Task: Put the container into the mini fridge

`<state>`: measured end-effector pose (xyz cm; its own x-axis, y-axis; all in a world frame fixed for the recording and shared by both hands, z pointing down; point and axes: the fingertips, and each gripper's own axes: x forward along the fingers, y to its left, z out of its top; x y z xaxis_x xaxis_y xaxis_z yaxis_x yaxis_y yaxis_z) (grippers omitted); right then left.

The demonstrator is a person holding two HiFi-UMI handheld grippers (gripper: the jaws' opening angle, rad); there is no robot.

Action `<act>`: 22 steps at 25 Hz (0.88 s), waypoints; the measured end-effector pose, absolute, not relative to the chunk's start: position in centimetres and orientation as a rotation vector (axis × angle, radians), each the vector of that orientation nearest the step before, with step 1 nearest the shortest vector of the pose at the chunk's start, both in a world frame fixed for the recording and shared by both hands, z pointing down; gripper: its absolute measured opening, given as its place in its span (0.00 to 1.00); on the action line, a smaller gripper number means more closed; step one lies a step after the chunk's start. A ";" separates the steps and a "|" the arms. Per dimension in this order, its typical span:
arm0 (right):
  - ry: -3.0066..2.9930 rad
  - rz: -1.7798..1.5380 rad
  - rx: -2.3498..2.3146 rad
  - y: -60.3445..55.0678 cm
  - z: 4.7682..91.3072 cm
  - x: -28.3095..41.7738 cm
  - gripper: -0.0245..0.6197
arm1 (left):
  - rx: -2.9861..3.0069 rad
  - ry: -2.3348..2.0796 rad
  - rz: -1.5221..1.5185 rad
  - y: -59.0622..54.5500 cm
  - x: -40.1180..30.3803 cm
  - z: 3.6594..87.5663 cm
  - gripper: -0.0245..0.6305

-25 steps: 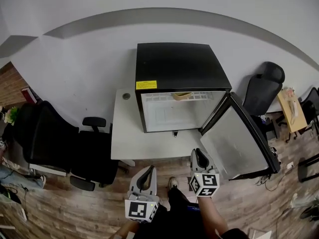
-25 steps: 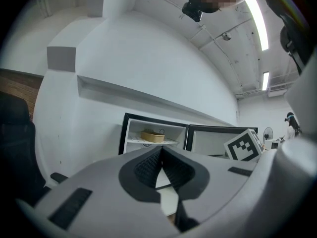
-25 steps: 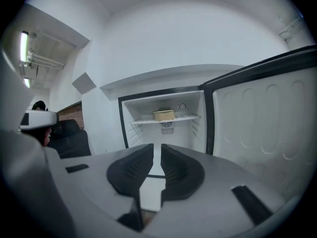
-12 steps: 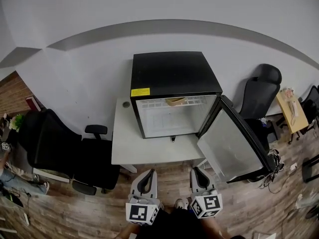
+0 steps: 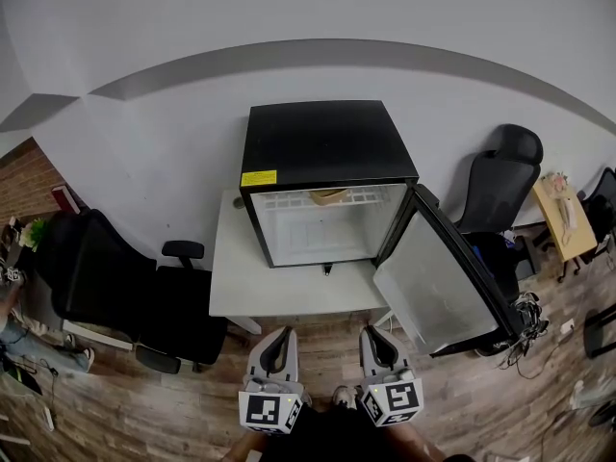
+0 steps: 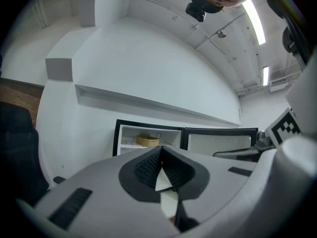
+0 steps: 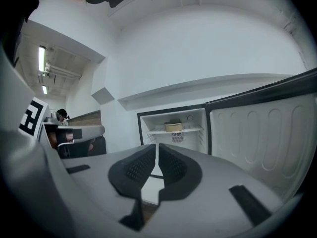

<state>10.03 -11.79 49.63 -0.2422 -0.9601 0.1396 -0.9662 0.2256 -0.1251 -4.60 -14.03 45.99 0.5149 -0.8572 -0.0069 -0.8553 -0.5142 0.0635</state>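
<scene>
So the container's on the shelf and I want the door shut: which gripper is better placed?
Probably the right. The right gripper sits nearer the open door, which swings out on that side; the left gripper is farther from it. Both are shut and empty.

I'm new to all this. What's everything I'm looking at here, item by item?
mini fridge: one, black, on the table, door open
container: one, tan, top shelf inside the fridge
table: one, white, under the fridge
office chair: one, black, left of the table
second office chair: one, black, right of the fridge
left claw: one, grey, shut, empty
right claw: one, grey, shut, empty
</scene>
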 end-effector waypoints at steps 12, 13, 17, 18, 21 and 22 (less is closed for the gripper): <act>-2.478 0.280 1.907 -12.0 49.1 10.5 0.09 | 2.695 -1.535 -0.053 -13.7 -3.9 45.7 0.05; -2.478 0.280 1.908 -12.1 49.1 10.5 0.09 | 2.696 -1.536 -0.053 -13.7 -3.9 45.7 0.05; -2.477 0.296 1.902 -12.2 49.3 10.5 0.09 | 2.698 -1.539 -0.058 -13.8 -3.9 45.5 0.05; -2.478 0.301 1.900 -12.2 49.3 10.5 0.09 | 2.697 -1.538 -0.059 -13.8 -3.9 45.5 0.05; -2.483 0.305 1.900 -12.3 49.2 10.5 0.09 | 2.696 -1.531 -0.065 -13.8 -3.8 45.7 0.05; -2.485 0.304 1.900 -12.3 49.1 10.4 0.09 | 2.696 -1.530 -0.065 -13.8 -3.9 45.7 0.05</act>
